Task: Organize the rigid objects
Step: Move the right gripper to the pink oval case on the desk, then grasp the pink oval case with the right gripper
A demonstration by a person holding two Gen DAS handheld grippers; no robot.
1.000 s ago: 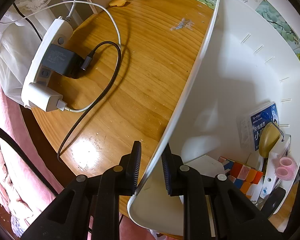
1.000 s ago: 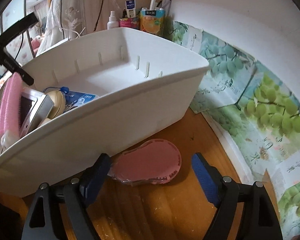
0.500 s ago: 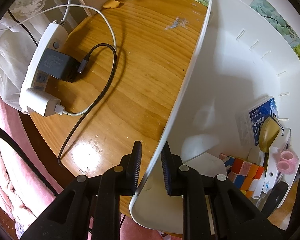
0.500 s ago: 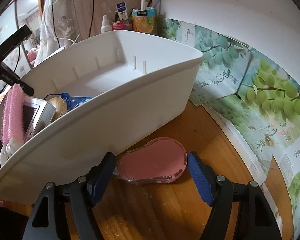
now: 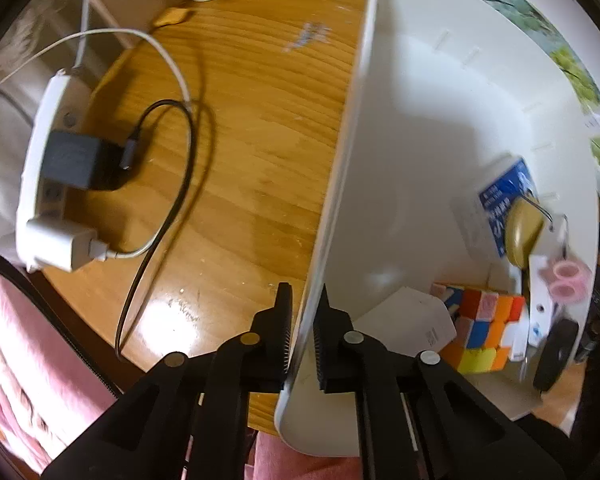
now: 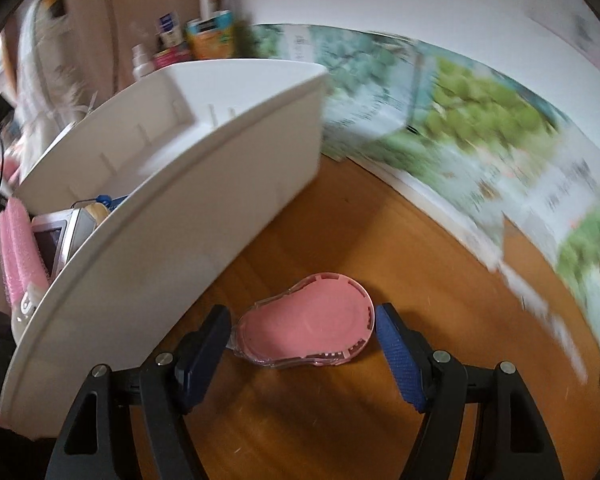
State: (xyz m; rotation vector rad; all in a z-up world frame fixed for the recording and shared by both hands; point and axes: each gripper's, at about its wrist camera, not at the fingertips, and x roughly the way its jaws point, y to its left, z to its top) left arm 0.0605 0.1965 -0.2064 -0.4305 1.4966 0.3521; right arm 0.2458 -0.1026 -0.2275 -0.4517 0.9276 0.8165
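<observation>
A white plastic bin (image 5: pixel 420 120) stands on the wooden table. My left gripper (image 5: pixel 304 292) points down over its near corner, shut on the bin's wall with one pad inside and one outside. In the bin lie a colour cube (image 5: pixel 484 328), a blue packet (image 5: pixel 504 196), an olive round thing (image 5: pixel 524 232), pink rolls (image 5: pixel 568 280) and a white card (image 5: pixel 408 320). A pink tape dispenser (image 6: pixel 308 328) lies on the table beside the bin (image 6: pixel 180 240). My right gripper (image 6: pixel 302 312) is shut on the dispenser, a blue pad at each end.
A white power strip (image 5: pixel 40 160) with a black charger (image 5: pixel 72 160), a white charger and looping cables lies at the table's left edge. Bottles (image 6: pixel 172 40) stand at the back. Grape-leaf paper (image 6: pixel 480 120) covers the wall on the right. Pink cloth hangs below the table edge.
My left jaws have closed from a narrow gap onto the bin's wall. My right jaws have narrowed onto the pink dispenser, and that hand has rolled, so the bin and wall look tilted.
</observation>
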